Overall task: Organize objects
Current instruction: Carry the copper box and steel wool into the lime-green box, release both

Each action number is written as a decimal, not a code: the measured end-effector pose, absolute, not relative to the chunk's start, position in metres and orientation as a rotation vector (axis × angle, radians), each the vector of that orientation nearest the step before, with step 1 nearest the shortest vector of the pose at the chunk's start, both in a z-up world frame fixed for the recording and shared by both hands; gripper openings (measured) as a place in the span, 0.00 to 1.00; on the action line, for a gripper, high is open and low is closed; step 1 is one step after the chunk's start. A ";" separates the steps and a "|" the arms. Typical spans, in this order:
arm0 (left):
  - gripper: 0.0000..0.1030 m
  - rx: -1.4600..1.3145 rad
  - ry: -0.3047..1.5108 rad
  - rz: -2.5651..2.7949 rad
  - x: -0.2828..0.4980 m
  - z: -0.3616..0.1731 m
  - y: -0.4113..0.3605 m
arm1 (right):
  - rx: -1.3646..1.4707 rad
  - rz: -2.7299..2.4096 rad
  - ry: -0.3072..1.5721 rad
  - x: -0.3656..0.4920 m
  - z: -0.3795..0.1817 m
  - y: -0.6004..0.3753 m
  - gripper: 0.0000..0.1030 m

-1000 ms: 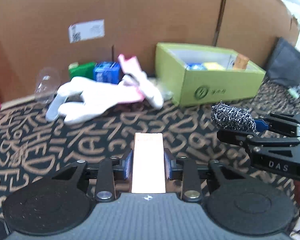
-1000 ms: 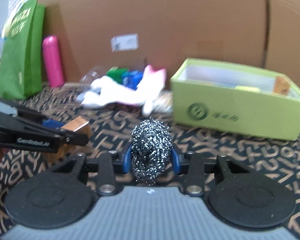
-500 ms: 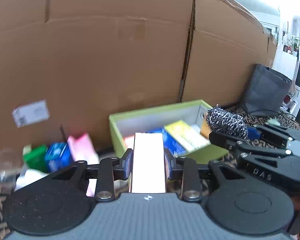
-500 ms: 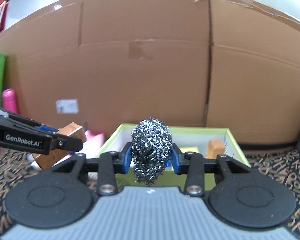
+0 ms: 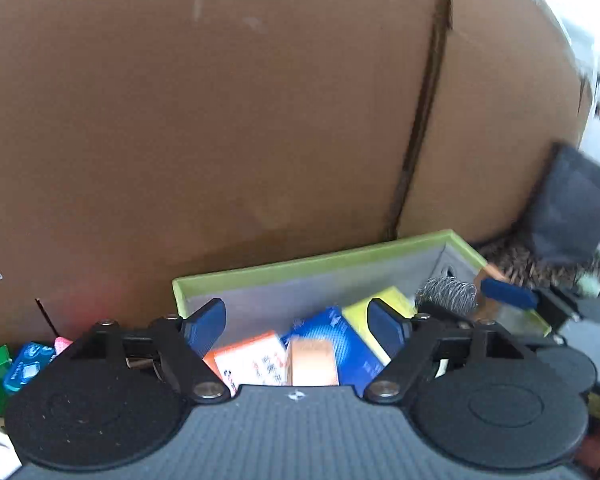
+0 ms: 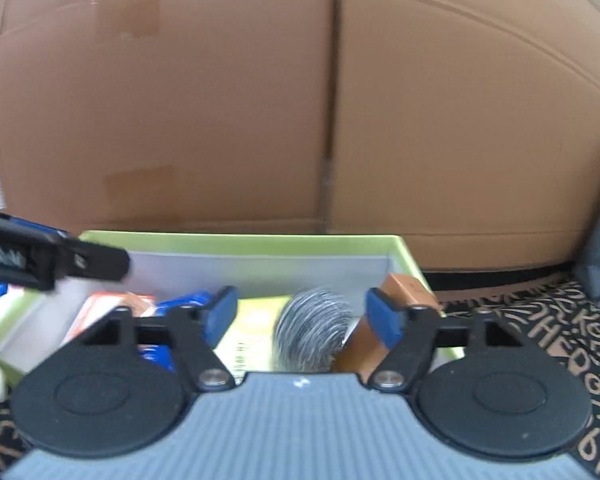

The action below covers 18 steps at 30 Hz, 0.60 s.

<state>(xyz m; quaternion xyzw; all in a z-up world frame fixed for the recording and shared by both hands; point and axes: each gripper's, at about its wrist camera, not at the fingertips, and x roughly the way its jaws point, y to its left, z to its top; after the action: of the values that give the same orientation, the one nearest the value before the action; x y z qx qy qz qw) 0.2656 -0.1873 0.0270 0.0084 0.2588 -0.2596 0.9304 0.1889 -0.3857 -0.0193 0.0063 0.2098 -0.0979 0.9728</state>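
Both grippers, left (image 5: 296, 326) & right (image 6: 302, 316), spread wide, holding nothing; scrubber (image 6: 312, 338) & small box (image 5: 313, 366) in green box (image 6: 236, 240). Left outside: blue pack (image 5: 24, 372) etc.

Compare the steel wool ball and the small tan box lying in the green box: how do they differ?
The steel wool ball is grey, rounded and wiry; the small tan box is flat-sided and smooth. The ball lies near the right end of the green box, the tan box toward the left. Both lie loose under open grippers.
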 end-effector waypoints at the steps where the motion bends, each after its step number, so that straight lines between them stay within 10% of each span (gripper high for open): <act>1: 0.79 0.008 0.532 -0.536 0.266 0.027 -0.185 | 0.019 -0.187 0.416 0.187 -0.020 -0.388 0.75; 18: 0.85 -0.021 0.557 -0.437 0.164 0.035 -0.123 | 0.053 -0.007 0.367 0.077 -0.004 -0.324 1.00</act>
<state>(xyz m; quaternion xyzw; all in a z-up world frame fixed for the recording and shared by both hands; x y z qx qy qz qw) 0.1641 -0.1227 0.0348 -0.0102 0.2728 -0.2141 0.9379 0.0766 -0.3235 -0.0039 0.0264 0.1823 -0.0035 0.9829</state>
